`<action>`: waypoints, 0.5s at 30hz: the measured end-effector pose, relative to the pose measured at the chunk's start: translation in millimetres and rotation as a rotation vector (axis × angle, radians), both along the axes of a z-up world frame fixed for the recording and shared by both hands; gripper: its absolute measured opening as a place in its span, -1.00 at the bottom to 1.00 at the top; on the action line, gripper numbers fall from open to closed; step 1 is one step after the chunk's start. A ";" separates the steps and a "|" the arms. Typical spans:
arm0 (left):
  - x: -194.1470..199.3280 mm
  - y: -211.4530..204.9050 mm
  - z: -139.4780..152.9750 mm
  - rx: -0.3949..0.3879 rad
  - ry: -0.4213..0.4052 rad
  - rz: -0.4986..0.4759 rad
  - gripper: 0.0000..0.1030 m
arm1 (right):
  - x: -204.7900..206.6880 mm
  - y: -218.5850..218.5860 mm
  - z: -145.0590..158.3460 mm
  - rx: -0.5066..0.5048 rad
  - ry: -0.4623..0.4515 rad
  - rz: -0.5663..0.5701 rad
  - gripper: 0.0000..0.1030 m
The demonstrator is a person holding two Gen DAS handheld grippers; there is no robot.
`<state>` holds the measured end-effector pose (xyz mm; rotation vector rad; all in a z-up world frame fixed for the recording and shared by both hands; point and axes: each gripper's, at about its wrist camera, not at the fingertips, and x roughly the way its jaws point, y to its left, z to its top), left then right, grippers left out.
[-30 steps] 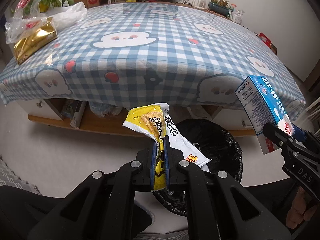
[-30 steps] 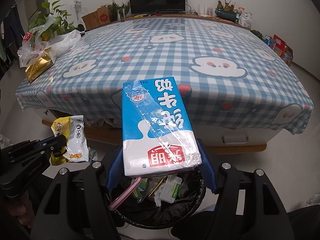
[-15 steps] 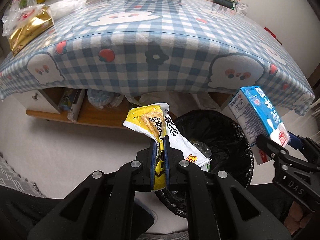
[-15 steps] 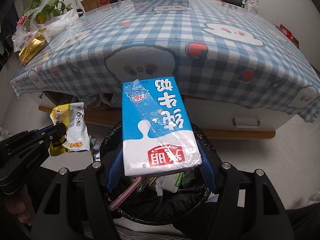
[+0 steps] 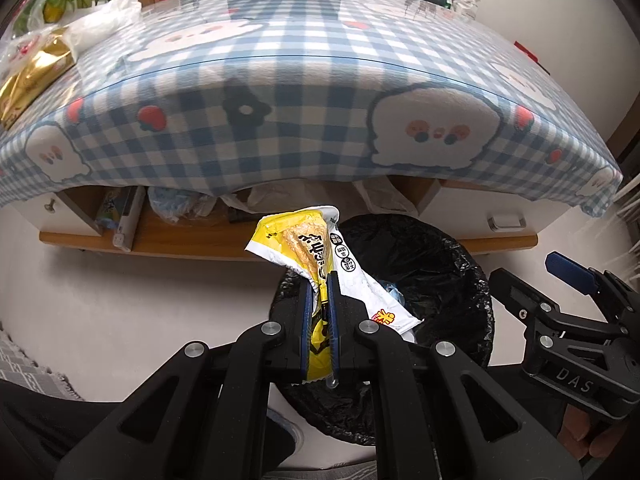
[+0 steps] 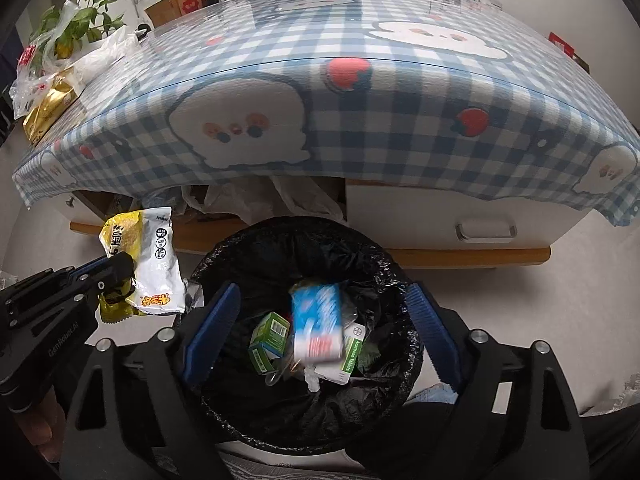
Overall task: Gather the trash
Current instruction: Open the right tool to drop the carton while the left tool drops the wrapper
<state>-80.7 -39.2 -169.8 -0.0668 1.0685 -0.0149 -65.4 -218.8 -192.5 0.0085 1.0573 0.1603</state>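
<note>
Right gripper (image 6: 322,320) jaws just opened wide; blue milk carton (image 6: 318,326) blurred inside bin (image 6: 394,280). Left gripper (image 5: 320,300) clamps yellow snack wrapper (image 5: 304,248).

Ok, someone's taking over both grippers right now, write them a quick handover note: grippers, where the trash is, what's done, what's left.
Right gripper: open, jaws have just been opening, nothing between them. The blue milk carton it let go is blurred, inside the black-lined trash bin among small boxes.
Left gripper: shut on the yellow snack wrapper, held at the bin's near-left rim, not yet over the middle.
Done: carton binned.
Left: bring the wrapper over the bin and release. A gold packet and plastic bags sit at the table's far left corner; probably check whether they are trash.
</note>
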 end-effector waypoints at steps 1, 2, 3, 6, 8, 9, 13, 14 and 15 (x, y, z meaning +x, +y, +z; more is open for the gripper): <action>0.2 -3.4 -0.1 0.002 -0.001 -0.004 -0.87 | 1.3 -5.5 -2.5 0.002 0.006 -0.009 0.74; 0.5 -7.3 -0.5 0.002 0.000 -0.008 -0.87 | 2.0 -10.6 -4.5 0.005 0.012 -0.017 0.75; 1.1 -10.0 -1.3 -0.002 0.003 -0.012 -0.87 | 2.8 -15.8 -5.9 0.006 0.016 -0.027 0.77; 2.1 -19.8 -3.8 -0.009 0.010 -0.019 -0.87 | 4.1 -27.6 -6.4 -0.001 0.017 -0.052 0.80; 3.3 -26.0 -5.6 -0.007 0.012 -0.027 -0.87 | 5.3 -35.4 -3.3 -0.013 0.009 -0.063 0.80; 3.8 -29.2 -6.3 -0.009 0.013 -0.031 -0.87 | 5.5 -38.1 -1.8 -0.022 0.003 -0.067 0.80; 6.7 -39.1 -8.6 -0.017 0.016 -0.048 -0.87 | 4.1 -50.9 2.3 -0.032 -0.013 -0.086 0.80; 7.2 -42.0 -8.8 -0.018 0.016 -0.053 -0.87 | 3.9 -54.2 3.5 -0.028 -0.016 -0.092 0.80; 7.4 -44.4 -9.1 -0.019 0.016 -0.056 -0.87 | 4.0 -57.0 4.8 -0.027 -0.019 -0.098 0.80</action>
